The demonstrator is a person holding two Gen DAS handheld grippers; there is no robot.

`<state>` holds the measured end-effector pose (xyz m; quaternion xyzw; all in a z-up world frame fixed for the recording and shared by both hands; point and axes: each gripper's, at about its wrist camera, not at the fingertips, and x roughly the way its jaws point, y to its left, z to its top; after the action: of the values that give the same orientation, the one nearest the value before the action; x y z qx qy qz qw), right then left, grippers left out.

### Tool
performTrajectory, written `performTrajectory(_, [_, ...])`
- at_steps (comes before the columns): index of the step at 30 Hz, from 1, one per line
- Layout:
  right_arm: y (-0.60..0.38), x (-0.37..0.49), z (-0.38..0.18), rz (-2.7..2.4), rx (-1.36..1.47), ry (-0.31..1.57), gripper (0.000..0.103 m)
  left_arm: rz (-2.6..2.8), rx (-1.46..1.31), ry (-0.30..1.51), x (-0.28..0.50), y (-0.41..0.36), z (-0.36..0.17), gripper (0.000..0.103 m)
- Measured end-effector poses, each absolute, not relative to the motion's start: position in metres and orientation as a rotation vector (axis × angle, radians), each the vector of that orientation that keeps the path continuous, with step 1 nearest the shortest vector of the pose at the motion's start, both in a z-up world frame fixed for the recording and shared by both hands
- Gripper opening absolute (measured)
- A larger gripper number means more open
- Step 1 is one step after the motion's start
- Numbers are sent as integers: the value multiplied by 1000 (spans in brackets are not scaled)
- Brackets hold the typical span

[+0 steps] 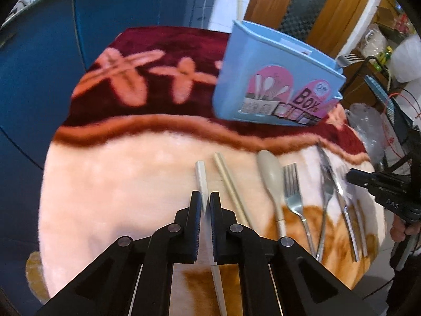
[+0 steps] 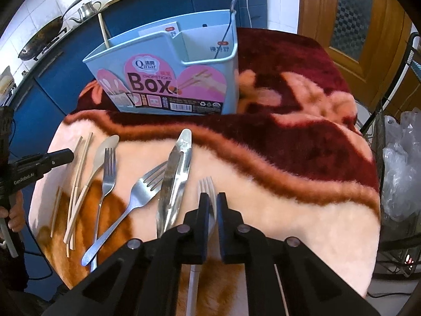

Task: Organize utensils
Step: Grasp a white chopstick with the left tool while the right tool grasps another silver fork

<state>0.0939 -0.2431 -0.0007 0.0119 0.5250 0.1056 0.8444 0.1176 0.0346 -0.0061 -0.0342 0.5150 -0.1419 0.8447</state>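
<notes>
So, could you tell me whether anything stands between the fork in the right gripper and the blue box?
Nothing visible does: the right gripper is shut on the fork, and only bare blanket lies between it and the blue box.

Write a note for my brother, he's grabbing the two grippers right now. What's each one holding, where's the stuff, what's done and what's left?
Left gripper: shut on a white chopstick.
Right gripper: shut on a white-handled fork.
Both utensils are still low over the blanket, not lifted to the blue box yet.
Done: a fork sticks out of the box in the left wrist view, and a chopstick stands in its left compartment.
Left on the blanket: beige chopstick, beige spoon, steel fork, another fork, tongs.
</notes>
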Motion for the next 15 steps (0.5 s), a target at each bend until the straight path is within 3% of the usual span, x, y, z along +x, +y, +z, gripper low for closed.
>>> performTrajectory(9, [-244,103,-11,281,33,1211,26,-310,35,1164,128,23,-15,15])
performTrajectory(15, [-243,114,-13,310,36,1233,26,-315,65,1214,138,18,-15,15])
